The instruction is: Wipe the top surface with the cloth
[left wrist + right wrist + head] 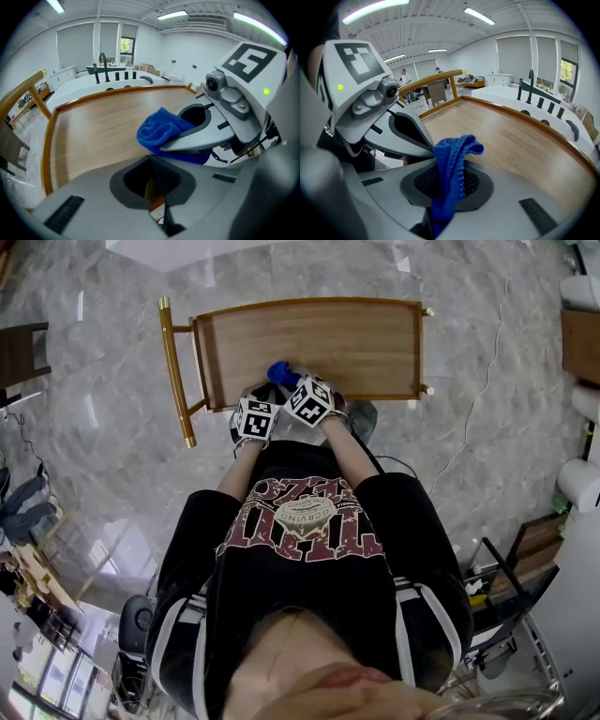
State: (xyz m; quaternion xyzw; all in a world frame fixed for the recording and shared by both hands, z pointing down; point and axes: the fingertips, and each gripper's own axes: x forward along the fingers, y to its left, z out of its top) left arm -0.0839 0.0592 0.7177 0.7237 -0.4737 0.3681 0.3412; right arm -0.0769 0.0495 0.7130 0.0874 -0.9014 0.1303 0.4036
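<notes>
Closest in, a black T-shirt with dark red print point(300, 521) fills the foreground, both sleeves reaching forward to the near rim of a wooden tabletop with a raised edge point(356, 343). And there are the two tools, packed side by side, marker cubes almost touching!

The right hand-held gripper point(446, 187) has its jaws clamped on a bright blue terry cloth point(454, 150). The fabric is pinched in a narrow fold, and its bunched end stands up past the jaw tips, low over the wood by the near rim. Whether it presses on the surface, I can't tell.

The left hand-held gripper point(151, 168) sits just beside it, jaws drawn together with nothing between them, crowding the cloth from the left.

Round about: a brass-coloured handle rail point(174, 371) stands up at the tabletop's left end. Grey marble floor point(94, 381) spreads on every side, with a thin white cable point(469, 437) trailing across it to the right. Beyond the far rim is a white counter point(93, 84) carrying a tall black faucet point(101, 65).
</notes>
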